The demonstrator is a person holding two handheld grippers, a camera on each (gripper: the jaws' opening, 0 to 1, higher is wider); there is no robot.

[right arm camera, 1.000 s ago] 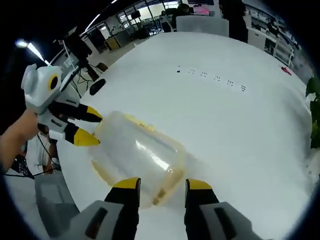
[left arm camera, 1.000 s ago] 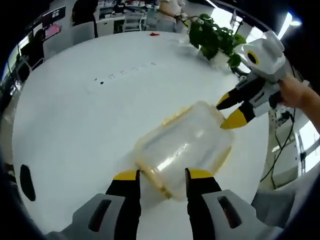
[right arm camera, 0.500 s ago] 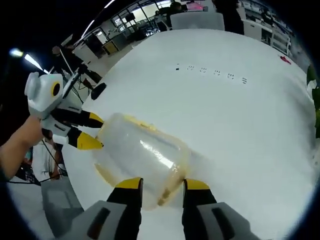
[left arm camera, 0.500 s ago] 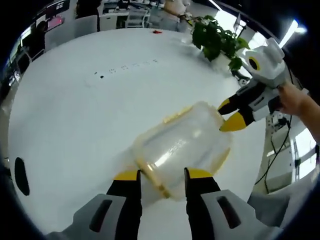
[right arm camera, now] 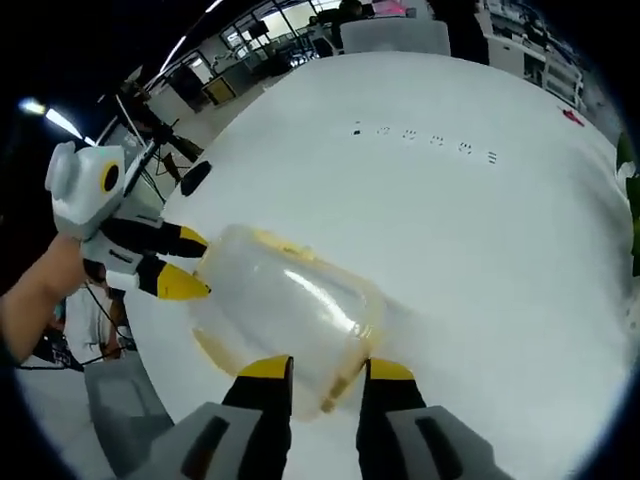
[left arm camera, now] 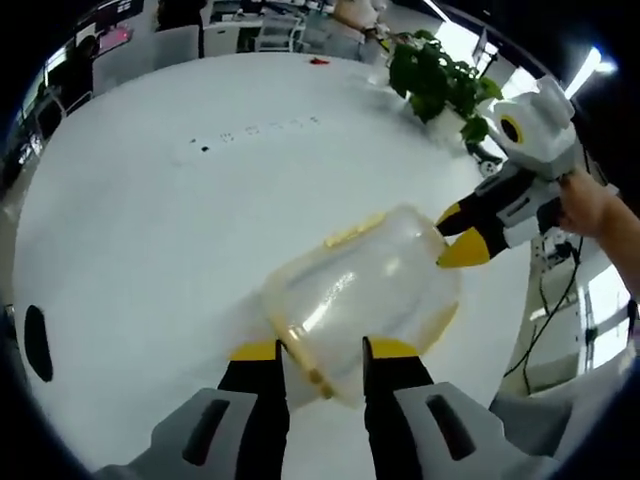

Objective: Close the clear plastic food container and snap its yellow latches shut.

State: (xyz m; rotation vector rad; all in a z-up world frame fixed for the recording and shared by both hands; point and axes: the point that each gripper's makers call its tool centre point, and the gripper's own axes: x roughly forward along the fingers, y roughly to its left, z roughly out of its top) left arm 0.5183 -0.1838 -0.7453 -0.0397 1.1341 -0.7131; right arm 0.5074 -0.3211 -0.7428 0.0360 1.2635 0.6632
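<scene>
No writing is legible. The clear container (left arm camera: 365, 290) lies on the white table (left arm camera: 150, 230), its long axis running between the grippers. The left gripper (left arm camera: 318, 352) and the right gripper (right arm camera: 325, 370) each straddle an end rim, jaws narrowly parted; actual grip cannot be told. Yellow latches (left arm camera: 352, 230) are blurred.

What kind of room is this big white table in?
Probably an office or lab. Past the round white table stand desks with screens and chairs, a potted plant sits on the table edge, and a stand with cables is beside it.
</scene>
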